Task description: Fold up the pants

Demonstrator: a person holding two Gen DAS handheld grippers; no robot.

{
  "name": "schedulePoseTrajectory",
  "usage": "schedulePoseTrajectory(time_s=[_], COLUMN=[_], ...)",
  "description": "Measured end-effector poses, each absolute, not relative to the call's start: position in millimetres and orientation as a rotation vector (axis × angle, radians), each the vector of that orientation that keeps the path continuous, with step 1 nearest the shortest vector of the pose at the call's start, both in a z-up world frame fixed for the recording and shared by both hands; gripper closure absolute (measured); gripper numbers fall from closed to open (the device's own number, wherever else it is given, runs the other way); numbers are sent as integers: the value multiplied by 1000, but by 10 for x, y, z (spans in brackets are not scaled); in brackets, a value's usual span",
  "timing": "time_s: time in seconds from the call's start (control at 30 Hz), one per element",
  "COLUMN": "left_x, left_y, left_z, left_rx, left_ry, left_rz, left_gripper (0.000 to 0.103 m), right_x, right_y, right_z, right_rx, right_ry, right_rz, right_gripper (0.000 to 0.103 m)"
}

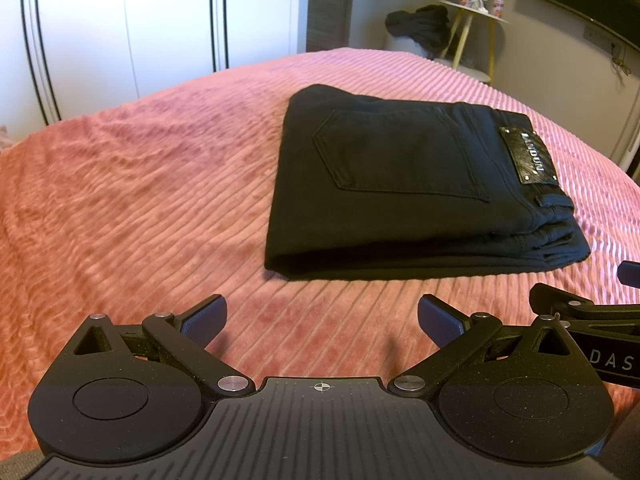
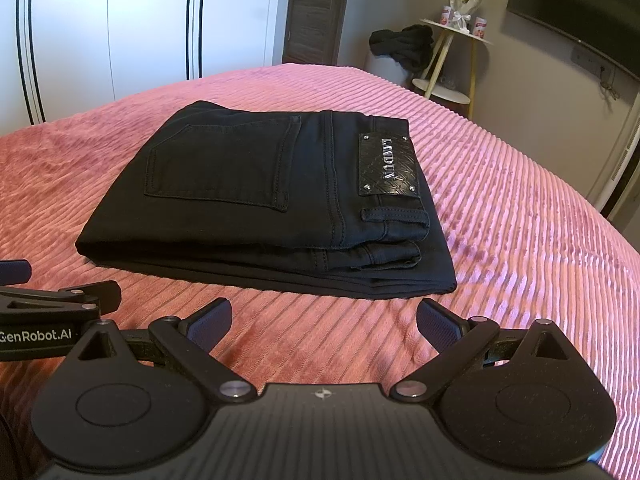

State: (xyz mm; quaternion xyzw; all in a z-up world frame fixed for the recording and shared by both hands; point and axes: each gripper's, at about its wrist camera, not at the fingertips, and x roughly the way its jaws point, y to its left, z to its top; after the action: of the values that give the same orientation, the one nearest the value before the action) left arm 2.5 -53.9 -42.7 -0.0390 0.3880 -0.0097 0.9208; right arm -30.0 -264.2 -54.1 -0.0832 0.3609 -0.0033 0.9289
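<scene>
- The black denim pants (image 2: 264, 200), folded into a flat rectangular stack, lie on the pink ribbed bedspread (image 2: 520, 240); only the top layer with its back pocket and embossed black brand patch (image 2: 386, 166) shows fully, the lower layers appearing just as stacked edges.
- The patch lettering is hard to read in the left wrist view.
- The left gripper (image 1: 322, 322) hovers above the bedspread just in front of the stack, its blue-padded fingers spread wide and holding nothing.
- The right gripper (image 2: 324, 324) hangs likewise before the stack, released and empty.
- Each gripper appears in the other's view only as a piece cut off at the frame edge.
- In the background, a dark crumpled garment (image 2: 404, 46) sits beside a round white side table (image 2: 456, 34); the small items on the table are too blurred to identify.
</scene>
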Motion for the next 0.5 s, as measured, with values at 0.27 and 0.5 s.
schedulePoseTrajectory(time_s=[0.27,0.5], left_x=[27,22], left_y=[-537,-535], left_z=[-428,-434], left_rx=[-80,-84], left_ry=[798,800], left_rz=[-20,-20], left_gripper=[0,0], right_x=[-300,-302], right_y=[-2638,-2636], right_z=[-543,-542], right_rx=[-173,-172], right_ry=[739,739], right_rz=[-7,-7], right_gripper=[4,4])
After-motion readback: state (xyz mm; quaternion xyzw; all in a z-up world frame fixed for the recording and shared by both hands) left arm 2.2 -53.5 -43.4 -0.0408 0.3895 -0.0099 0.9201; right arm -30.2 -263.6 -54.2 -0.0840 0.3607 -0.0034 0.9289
